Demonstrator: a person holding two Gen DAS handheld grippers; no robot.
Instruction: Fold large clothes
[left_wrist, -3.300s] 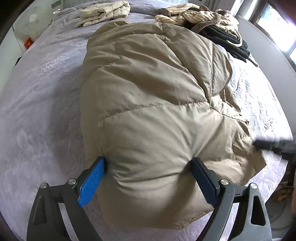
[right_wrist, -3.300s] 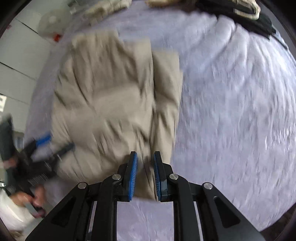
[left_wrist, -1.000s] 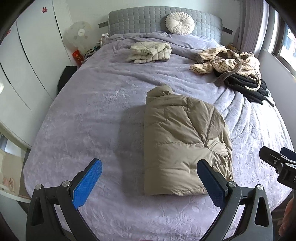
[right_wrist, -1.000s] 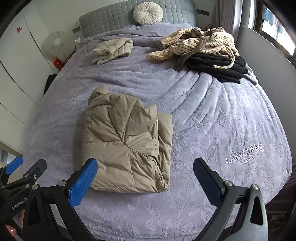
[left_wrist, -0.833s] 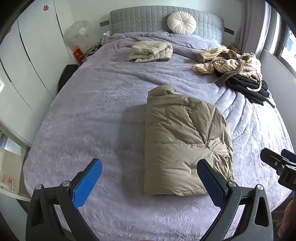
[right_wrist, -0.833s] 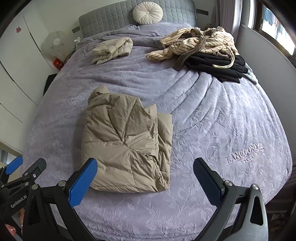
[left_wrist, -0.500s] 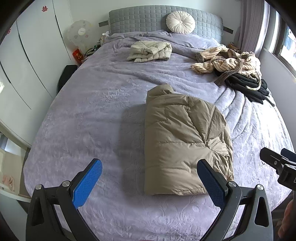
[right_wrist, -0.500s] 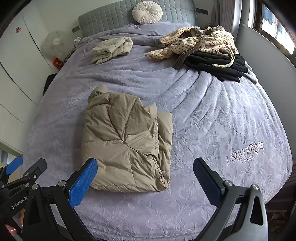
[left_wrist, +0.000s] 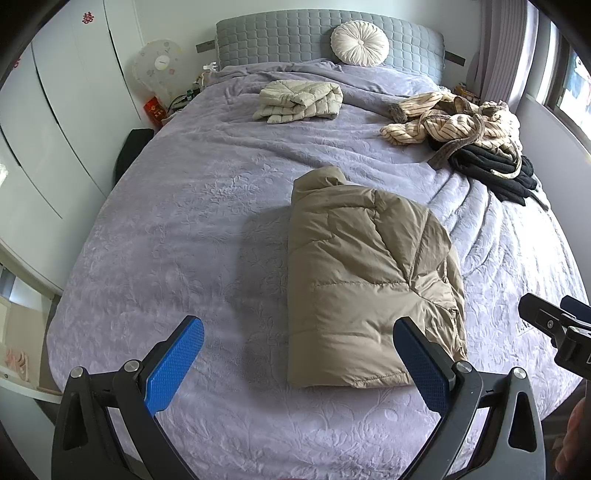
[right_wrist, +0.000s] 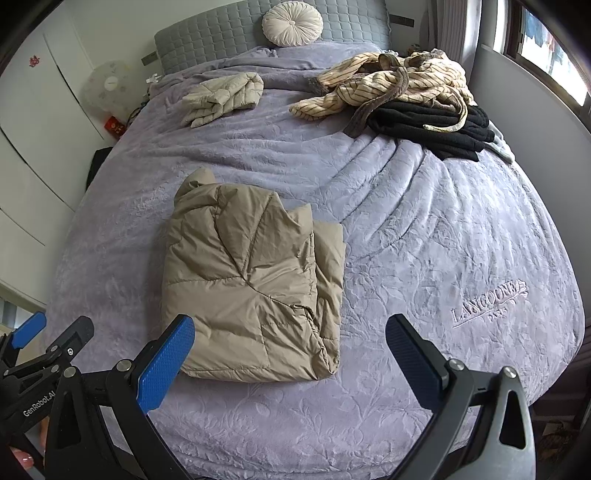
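Observation:
A tan puffer jacket (left_wrist: 365, 284) lies folded into a compact rectangle near the foot of the purple bed (left_wrist: 177, 236); it also shows in the right wrist view (right_wrist: 251, 288). My left gripper (left_wrist: 299, 354) is open and empty, held back above the foot of the bed, clear of the jacket. My right gripper (right_wrist: 290, 350) is open and empty, also held back from the jacket. Each gripper shows at the edge of the other's view.
A folded cream puffer jacket (left_wrist: 299, 99) lies near the headboard. A striped beige robe (right_wrist: 391, 81) lies heaped on black clothes (right_wrist: 432, 125) at the far right. A round white cushion (left_wrist: 360, 43) leans on the grey headboard. White wardrobes (left_wrist: 48, 110) and a fan (left_wrist: 157, 64) stand at left.
Since 3.3 s ago both grippers have let go of the tan jacket, opened wide and pulled back from it. Over the last second nothing has visibly moved.

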